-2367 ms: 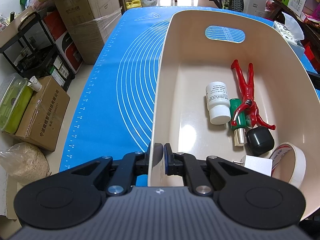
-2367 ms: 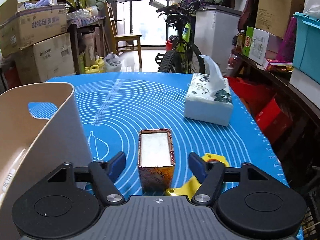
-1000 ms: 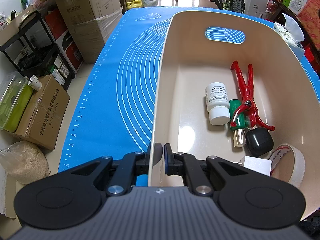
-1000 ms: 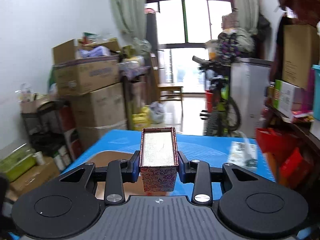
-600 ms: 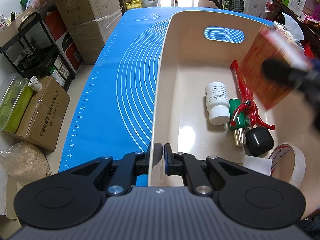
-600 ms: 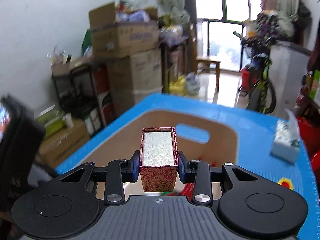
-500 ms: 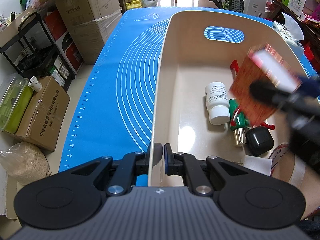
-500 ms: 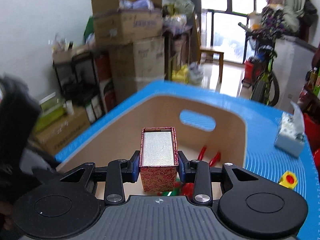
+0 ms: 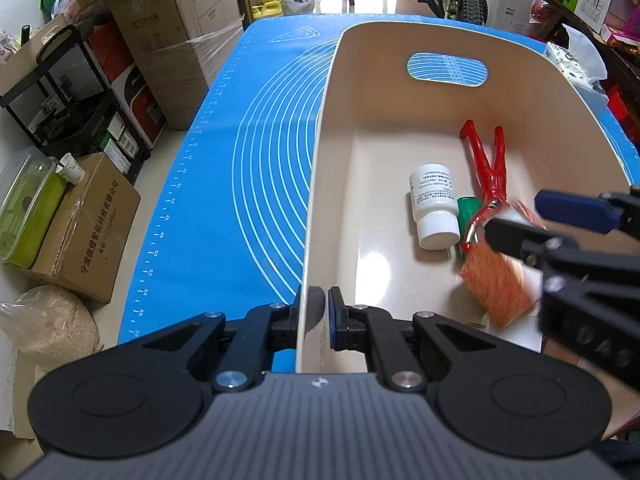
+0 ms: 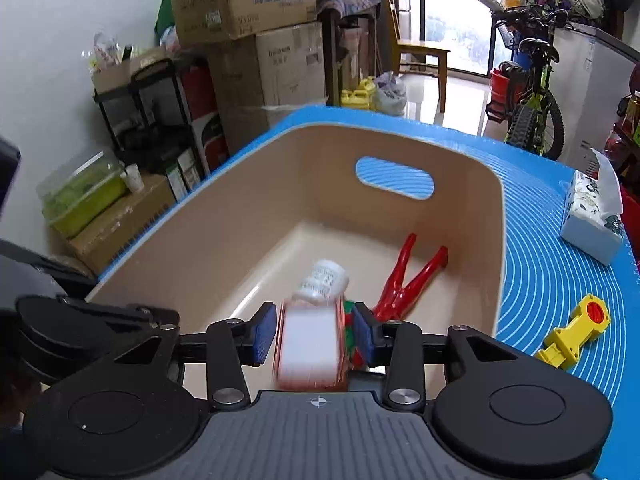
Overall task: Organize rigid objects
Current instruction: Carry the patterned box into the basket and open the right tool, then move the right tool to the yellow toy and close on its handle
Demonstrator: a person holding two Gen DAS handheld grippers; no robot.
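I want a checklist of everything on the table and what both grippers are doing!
Surface: blue mat, ring lines printed on it.
Job's things: beige bin holds a white bottle, a red figure and a green tube. A patterned box, blurred, sits between the right gripper's fingers above the bin floor. A yellow toy lies on the mat outside the bin.
Clutter: tissue box on the mat.
Grippers: left gripper is shut on the bin's wall. Right gripper is open, with gaps beside the box.
Cables: nothing seen.
Surroundings: cardboard boxes, bicycle, chair.
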